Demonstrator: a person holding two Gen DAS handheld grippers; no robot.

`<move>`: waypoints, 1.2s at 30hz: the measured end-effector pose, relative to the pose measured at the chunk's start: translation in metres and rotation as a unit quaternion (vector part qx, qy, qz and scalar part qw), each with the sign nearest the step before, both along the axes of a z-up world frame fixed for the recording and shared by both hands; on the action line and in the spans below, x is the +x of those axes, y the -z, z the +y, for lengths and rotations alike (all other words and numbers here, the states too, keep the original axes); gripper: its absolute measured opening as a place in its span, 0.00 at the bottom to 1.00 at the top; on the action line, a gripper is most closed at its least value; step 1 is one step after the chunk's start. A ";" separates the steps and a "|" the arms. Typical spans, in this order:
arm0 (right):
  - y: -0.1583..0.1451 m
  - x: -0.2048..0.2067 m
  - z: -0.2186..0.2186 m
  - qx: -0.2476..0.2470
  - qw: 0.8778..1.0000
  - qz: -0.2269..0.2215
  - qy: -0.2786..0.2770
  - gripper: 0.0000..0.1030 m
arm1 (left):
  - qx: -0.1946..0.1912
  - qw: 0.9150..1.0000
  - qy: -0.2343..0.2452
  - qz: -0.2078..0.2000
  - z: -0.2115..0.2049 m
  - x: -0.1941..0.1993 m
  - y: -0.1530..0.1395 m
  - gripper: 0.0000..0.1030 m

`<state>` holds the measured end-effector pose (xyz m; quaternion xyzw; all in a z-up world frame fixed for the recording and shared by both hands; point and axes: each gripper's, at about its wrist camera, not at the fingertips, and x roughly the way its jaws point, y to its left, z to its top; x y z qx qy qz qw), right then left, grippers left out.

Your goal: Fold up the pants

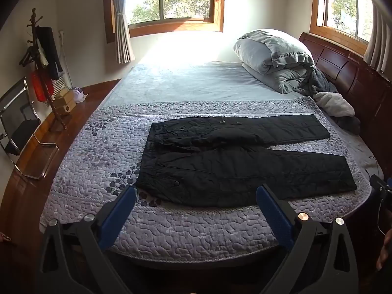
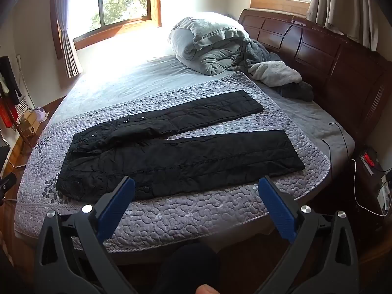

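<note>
Black quilted pants [image 1: 235,166] lie flat on a lilac quilted bedspread [image 1: 103,152], waistband to the left, both legs spread apart and running to the right. The right wrist view shows the same pants [image 2: 176,156] on the bedspread [image 2: 245,210]. My left gripper [image 1: 196,193] hovers open above the near edge of the bed, in front of the waist end, with nothing between its blue pads. My right gripper [image 2: 196,186] is also open and holds nothing, short of the near leg.
A folded grey duvet [image 1: 274,58] and a heap of fleece clothes [image 1: 335,105] lie by the dark wooden headboard [image 1: 355,78]. A coat stand [image 1: 44,68] and a metal chair [image 1: 19,127] stand on the wooden floor at left. Cables and a power strip [image 2: 367,159] sit at right.
</note>
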<state>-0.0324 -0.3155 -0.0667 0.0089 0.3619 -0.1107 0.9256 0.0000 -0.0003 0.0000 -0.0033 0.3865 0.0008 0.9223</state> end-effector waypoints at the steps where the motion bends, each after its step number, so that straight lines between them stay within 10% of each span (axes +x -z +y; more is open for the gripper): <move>1: 0.000 0.000 0.000 0.001 1.000 -0.001 0.000 0.98 | 0.000 1.000 0.000 0.000 0.000 0.000 0.000 0.97; 36: 0.000 0.000 0.000 0.002 1.000 0.000 0.000 0.98 | 0.011 1.000 -0.005 -0.003 0.000 0.001 -0.005 0.97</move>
